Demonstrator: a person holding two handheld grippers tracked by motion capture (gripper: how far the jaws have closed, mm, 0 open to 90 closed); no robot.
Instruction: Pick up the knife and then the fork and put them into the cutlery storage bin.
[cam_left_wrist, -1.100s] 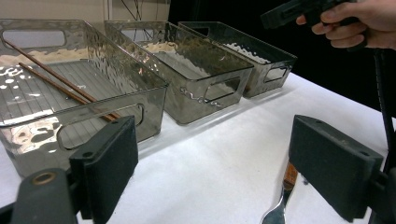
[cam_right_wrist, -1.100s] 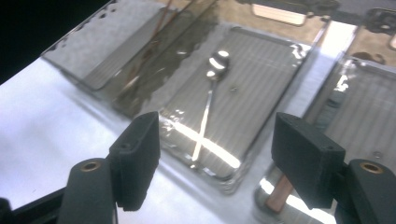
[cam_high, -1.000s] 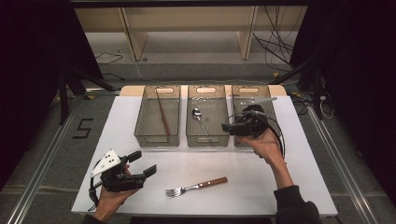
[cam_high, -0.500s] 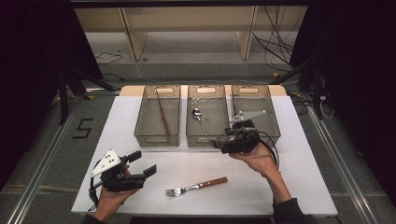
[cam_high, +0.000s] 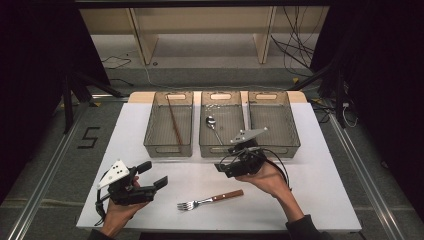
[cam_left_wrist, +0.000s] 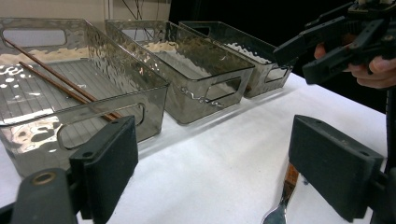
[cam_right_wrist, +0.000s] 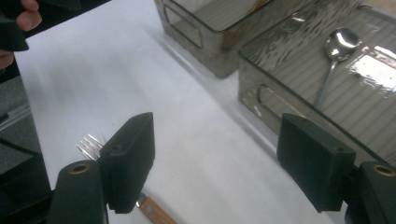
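Fork (cam_high: 210, 200) lies flat on the white table (cam_high: 325, 200), near the front edge and roughly midway between the two hands. Tines point toward the person's left, wooden handle toward the right and slightly away. Nothing touches it.

Right gripper (cam_high: 223, 169) is held above the table just behind the fork's handle end, in front of the middle bin (cam_high: 222, 145). Jaws are spread wide with nothing between them. In the right gripper view the fork (cam_right_wrist: 116, 179) sits low in the frame: tines show just left of the left jaw, the handle emerges beneath that jaw's tip. The fork is thus under and beside the left jaw, not in the gap, and apart from both pads.

Left gripper (cam_high: 152, 175) is held over the table at front left, well apart from the fork's tines. Jaws spread wide, empty. In the left gripper view the fork (cam_left_wrist: 284, 200) appears at the bottom, just inside the right jaw and beyond it; no contact.

Farther out, three clear bins stand side by side along the back of the table. Left bin (cam_high: 167, 150) holds a pair of brown chopsticks (cam_high: 174, 122). Middle bin holds a metal spoon (cam_high: 214, 128), bowl toward the back. Right bin (cam_high: 287, 145) stands behind and to the right of the right gripper.
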